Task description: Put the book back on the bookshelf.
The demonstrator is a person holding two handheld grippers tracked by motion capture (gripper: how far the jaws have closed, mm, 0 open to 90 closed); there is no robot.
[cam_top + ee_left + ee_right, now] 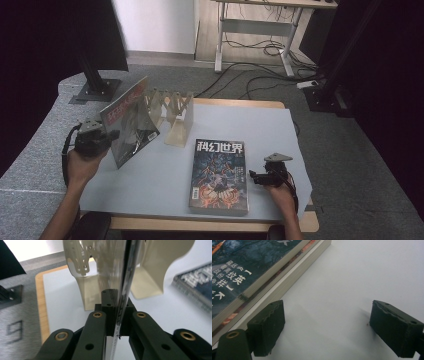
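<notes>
On the grey table [270, 130], the cream slotted rack [172, 117] stands just right of the red-covered magazine [127, 120], which the left gripper [107, 136] pinches upright by its edge, cover plane aimed at the slots. The right gripper [327, 325] rests spread beside the stacked magazines [219, 175], farther from the rack.

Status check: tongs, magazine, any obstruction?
Left tongs shut on magazine, upright beside rack. Right tongs open, by magazine stack. Nothing blocking.
</notes>
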